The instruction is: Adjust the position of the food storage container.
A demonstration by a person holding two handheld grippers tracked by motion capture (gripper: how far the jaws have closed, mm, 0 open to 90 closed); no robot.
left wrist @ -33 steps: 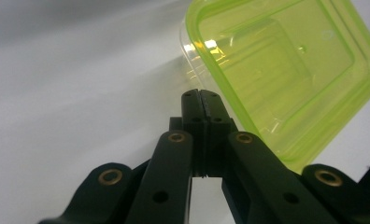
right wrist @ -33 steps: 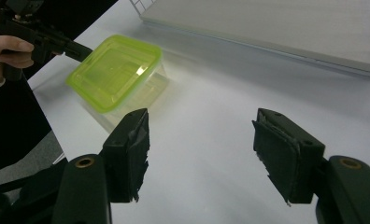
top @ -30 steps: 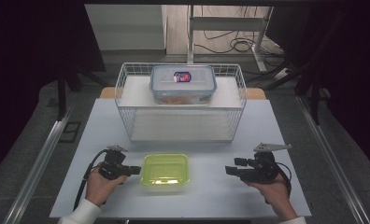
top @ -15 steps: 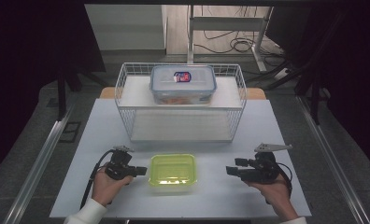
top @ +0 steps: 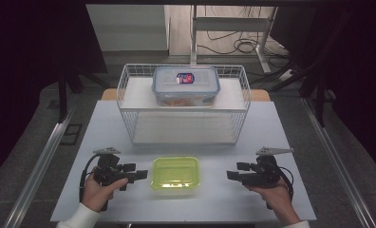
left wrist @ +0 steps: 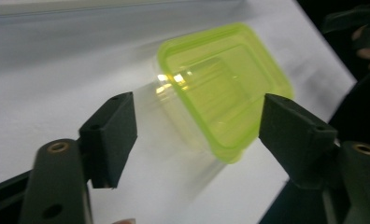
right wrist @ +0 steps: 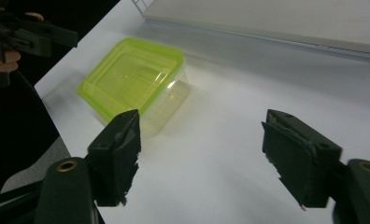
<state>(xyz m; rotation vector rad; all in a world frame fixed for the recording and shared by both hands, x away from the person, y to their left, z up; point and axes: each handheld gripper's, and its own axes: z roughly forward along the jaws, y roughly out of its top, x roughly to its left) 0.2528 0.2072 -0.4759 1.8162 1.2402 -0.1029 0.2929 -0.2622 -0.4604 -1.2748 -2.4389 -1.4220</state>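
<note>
A clear box with a lime-green lid [top: 175, 173] lies on the white table near its front edge. My left gripper [top: 141, 175] is just to its left and points at it. Its jaws have just been opening and stand open, with nothing pressed between them. In the left gripper view the green-lidded box [left wrist: 220, 88] lies just ahead of the left gripper [left wrist: 197, 121]. My right gripper [top: 231, 174] rests farther off on the box's right, its jaws just opened a little wider, with nothing in them. The right gripper view shows the right gripper [right wrist: 202, 135] over bare table, with the box [right wrist: 131, 79] beyond.
A white wire basket [top: 129, 102] stands behind the box in the middle of the table, with a clear blue-rimmed food container [top: 186, 85] at its back. Dark floor and metal rails flank the table. The left gripper [right wrist: 33, 35] shows far off in the right gripper view.
The green-lidded box has shifted a little to the right. The left gripper followed it, then drew back slightly and opened its jaws. The right hand has stayed put.
</note>
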